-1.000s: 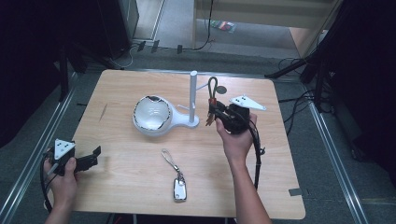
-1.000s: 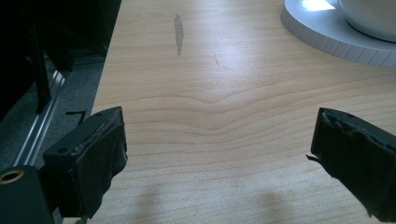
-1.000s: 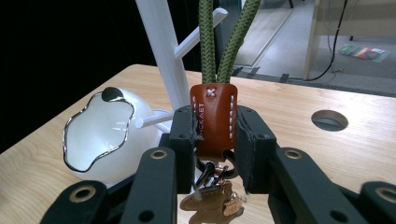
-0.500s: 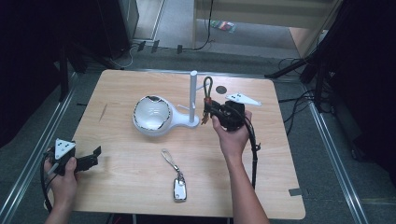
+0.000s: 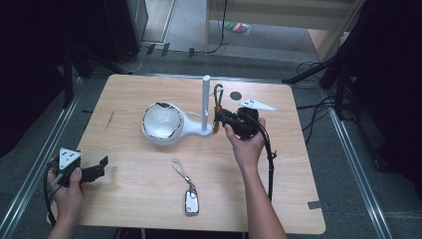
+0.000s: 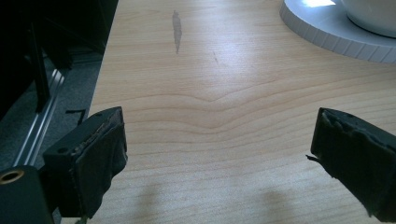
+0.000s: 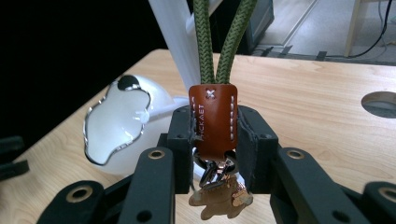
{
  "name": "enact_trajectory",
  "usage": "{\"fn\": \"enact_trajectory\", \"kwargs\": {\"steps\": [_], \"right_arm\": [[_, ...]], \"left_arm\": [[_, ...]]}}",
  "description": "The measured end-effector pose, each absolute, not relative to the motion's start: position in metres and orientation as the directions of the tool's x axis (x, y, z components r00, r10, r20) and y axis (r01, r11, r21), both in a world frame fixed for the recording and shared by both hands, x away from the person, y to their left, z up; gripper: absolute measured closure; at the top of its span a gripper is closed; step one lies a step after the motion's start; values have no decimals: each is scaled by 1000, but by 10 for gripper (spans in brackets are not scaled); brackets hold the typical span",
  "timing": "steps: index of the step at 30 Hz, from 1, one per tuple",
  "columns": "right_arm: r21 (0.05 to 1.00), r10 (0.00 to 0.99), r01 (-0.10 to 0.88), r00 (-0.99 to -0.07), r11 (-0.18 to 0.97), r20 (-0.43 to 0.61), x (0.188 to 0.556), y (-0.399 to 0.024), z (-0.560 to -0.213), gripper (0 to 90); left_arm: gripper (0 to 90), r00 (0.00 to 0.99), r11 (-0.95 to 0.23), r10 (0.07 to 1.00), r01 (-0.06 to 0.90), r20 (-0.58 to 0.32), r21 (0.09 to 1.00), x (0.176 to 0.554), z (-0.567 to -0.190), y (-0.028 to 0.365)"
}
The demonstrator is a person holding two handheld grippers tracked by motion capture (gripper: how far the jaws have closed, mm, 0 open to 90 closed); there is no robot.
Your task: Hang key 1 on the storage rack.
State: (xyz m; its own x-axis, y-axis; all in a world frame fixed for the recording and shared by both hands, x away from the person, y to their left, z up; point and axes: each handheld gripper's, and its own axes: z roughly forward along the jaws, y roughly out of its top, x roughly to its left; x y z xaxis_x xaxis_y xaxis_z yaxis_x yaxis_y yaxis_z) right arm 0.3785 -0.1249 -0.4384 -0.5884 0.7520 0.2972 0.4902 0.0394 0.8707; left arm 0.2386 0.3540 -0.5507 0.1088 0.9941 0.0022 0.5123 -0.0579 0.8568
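Note:
A keychain with a green cord loop and a brown leather tab is upright, clamped in my right gripper. Both pads press the tab, and a metal clasp and charm dangle below. The loop stands just right of the white post of a stand whose base carries a white bowl. My left gripper rests at the table's near left corner, jaws wide apart over bare wood.
A car key fob with a short strap lies flat near the front middle of the wooden table. A round hole sits in the tabletop behind my right gripper. The stand's ribbed base lies ahead of the left gripper.
My right gripper has shifted slightly left with the keychain, bringing the cord loop closer to the post. The left gripper has stayed put.

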Motion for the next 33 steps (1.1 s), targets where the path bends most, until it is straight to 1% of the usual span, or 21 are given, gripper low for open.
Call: {"fn": "enact_trajectory", "kwargs": {"steps": [5,10,15,22,33], "right_arm": [[865,764,495,-589,83,263,378,-120,-444,680],[869,779,484,-581,98,236,376,-120,-444,645],[872,792,476,-574,116,208,369,-122,-440,632],[865,810,453,-578,215,101,349,-120,-433,614],[800,821,519,-567,301,59,330,-121,-444,587]], "left_arm": [[39,109,-58,994,512,2,857,239,-551,354],[39,109,-57,994,512,1,857,239,-551,354],[39,108,-56,994,512,0,857,239,-551,354],[39,108,-58,994,514,3,856,239,-551,354],[39,109,-55,994,515,-1,855,239,-551,354]]}}
